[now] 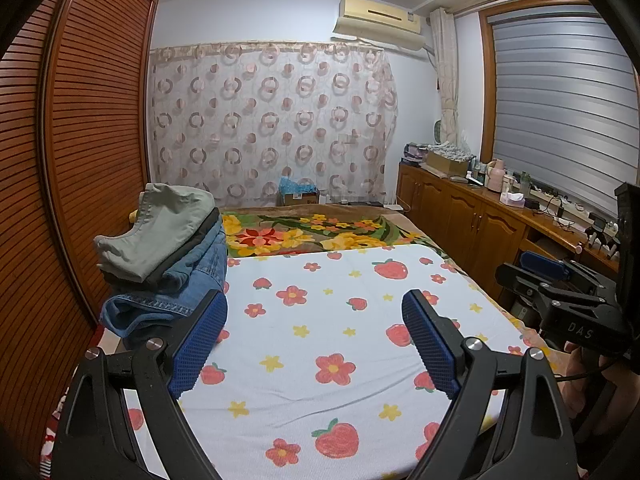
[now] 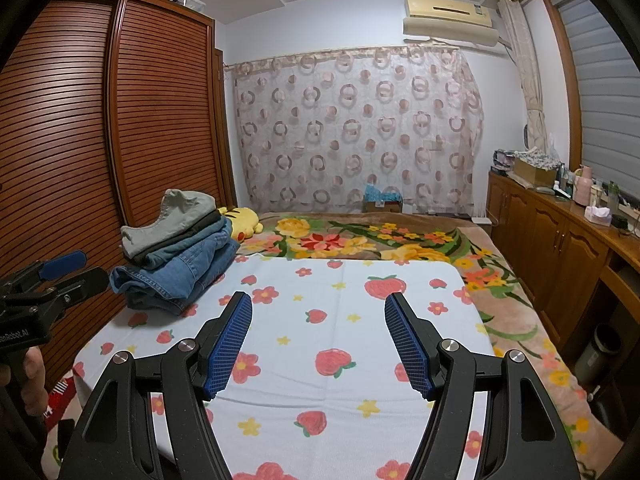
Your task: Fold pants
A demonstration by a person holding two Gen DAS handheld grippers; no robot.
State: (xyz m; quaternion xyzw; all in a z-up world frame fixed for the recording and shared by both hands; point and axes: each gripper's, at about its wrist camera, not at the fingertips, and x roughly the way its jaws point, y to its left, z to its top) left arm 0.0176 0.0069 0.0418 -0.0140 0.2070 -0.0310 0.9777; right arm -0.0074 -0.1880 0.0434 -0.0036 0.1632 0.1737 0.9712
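Both the left gripper (image 1: 314, 344) and the right gripper (image 2: 318, 346) hover with fingers spread, holding nothing. Pants (image 2: 176, 264) lie stacked at the bed's (image 2: 360, 408) far left edge; a careless grasp could seize several layers and topple the stack.

yellow plush toy (image 2: 242, 222) half hidden behind stacked pants (image 2: 180, 256)
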